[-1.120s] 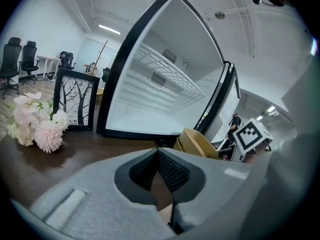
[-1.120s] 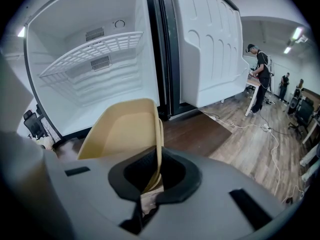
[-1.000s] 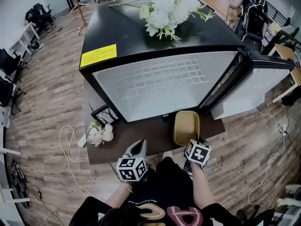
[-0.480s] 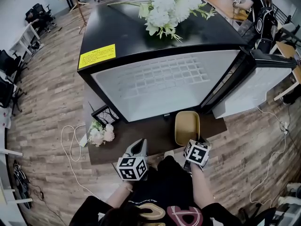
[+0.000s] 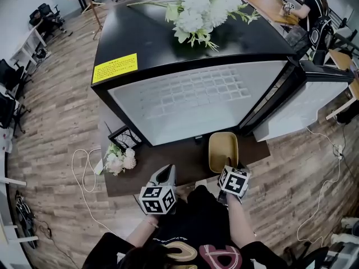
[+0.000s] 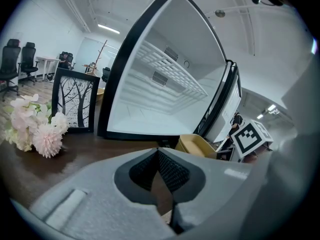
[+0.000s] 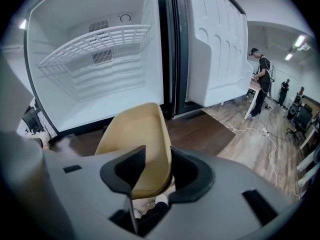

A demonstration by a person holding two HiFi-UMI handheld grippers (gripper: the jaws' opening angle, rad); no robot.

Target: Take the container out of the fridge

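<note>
A tan, open container (image 5: 222,150) lies on the dark mat (image 5: 174,160) in front of the open, empty fridge (image 5: 190,100). My right gripper (image 5: 228,170) sits at its near end. In the right gripper view its jaws have just been opening: the right gripper (image 7: 152,166) straddles the near rim of the container (image 7: 137,144), and the pads stand off the wall. My left gripper (image 5: 166,172) hovers over the mat to the left. In the left gripper view the left gripper (image 6: 158,156) is shut on nothing, with the container (image 6: 197,145) off to its right.
The fridge door (image 5: 303,102) swings open to the right. A bunch of pale flowers (image 5: 119,158) and a small picture frame (image 5: 124,136) sit at the mat's left corner. A white cable (image 5: 84,172) loops on the wood floor. More flowers (image 5: 199,10) stand on the fridge top.
Both grippers and the container stay where they were in the head view. A person at the desks in the far top right has moved along.
</note>
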